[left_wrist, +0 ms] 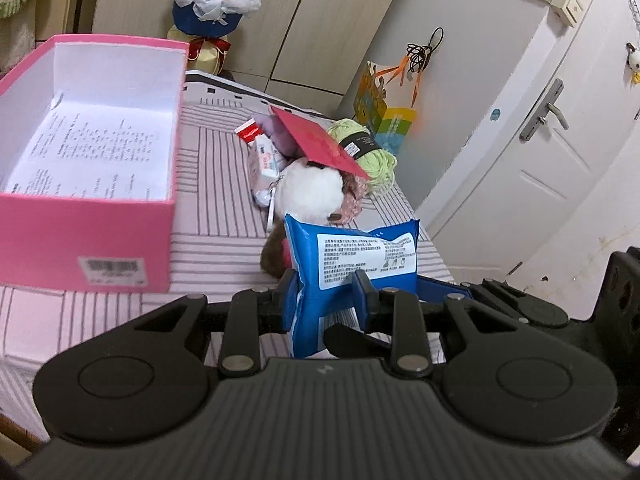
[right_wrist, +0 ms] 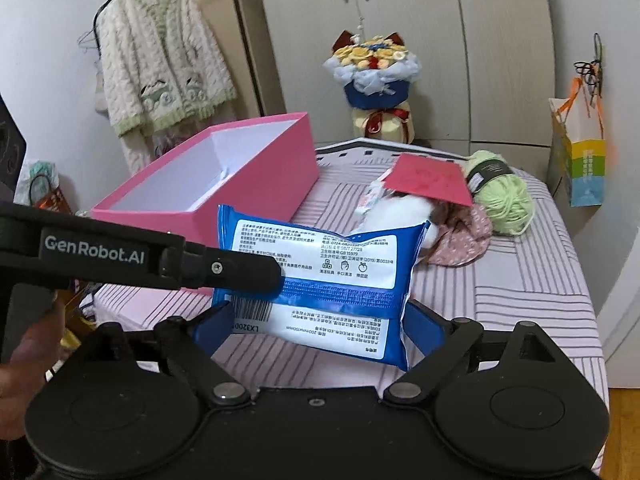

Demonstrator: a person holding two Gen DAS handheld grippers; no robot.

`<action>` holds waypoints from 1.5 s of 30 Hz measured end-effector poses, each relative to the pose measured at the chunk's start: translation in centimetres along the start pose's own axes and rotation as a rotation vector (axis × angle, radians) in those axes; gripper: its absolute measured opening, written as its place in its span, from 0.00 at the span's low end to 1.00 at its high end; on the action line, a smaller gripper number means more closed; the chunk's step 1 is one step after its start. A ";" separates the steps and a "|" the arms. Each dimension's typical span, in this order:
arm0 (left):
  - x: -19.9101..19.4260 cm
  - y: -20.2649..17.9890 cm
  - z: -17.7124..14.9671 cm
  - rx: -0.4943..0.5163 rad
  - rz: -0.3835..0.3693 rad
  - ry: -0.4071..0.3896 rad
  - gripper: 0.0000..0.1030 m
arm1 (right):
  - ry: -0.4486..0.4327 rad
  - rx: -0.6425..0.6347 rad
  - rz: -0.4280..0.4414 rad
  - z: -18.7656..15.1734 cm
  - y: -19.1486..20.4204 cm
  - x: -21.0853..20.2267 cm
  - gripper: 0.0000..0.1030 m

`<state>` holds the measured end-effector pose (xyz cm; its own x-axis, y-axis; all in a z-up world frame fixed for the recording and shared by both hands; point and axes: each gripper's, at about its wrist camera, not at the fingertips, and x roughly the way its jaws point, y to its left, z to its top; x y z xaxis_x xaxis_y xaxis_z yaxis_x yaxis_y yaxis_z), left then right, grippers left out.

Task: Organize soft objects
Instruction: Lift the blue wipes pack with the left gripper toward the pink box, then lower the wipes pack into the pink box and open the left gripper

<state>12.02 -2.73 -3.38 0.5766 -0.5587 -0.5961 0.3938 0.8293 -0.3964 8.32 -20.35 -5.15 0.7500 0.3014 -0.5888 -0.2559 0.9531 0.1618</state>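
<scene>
The blue wipes pack (right_wrist: 320, 276) hangs above the striped bed (right_wrist: 520, 280), pinched at its left end by the left tongs (left_wrist: 324, 292), which are nearly closed on that narrow edge, probably to carry it to the pink box (right_wrist: 248, 184) at ten o'clock. The right tongs (right_wrist: 316, 320) stand wide, their blue pads flanking the pack's lower edge; whether they press it I cannot tell. A pile of plush toy (left_wrist: 312, 192), red card (left_wrist: 320, 140) and green yarn (right_wrist: 504, 196) lies at one o'clock.

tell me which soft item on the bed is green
The ball of yarn with a black label, at the far right of the pile; the plush toy beside it is white.
</scene>
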 end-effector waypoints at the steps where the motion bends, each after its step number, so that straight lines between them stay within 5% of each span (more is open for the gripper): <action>1: -0.4 0.2 -0.1 -0.005 -0.001 0.005 0.26 | 0.001 -0.013 0.001 0.0 0.4 -0.2 0.91; 23: -9.7 4.1 0.2 -0.002 0.115 -0.001 0.27 | 0.014 -0.098 0.189 2.9 8.7 0.2 0.91; 38: -11.0 8.5 8.2 -0.025 0.116 -0.092 0.27 | -0.035 -0.136 0.204 11.2 10.4 4.1 0.82; 45: -7.9 12.2 12.3 -0.083 0.112 -0.095 0.27 | -0.030 -0.104 0.336 14.8 7.1 9.1 0.80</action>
<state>21.06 11.70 5.06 0.6805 -0.4573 -0.5726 0.2650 0.8820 -0.3896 22.36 -10.37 2.38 0.6308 0.5998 -0.4923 -0.5512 0.7929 0.2598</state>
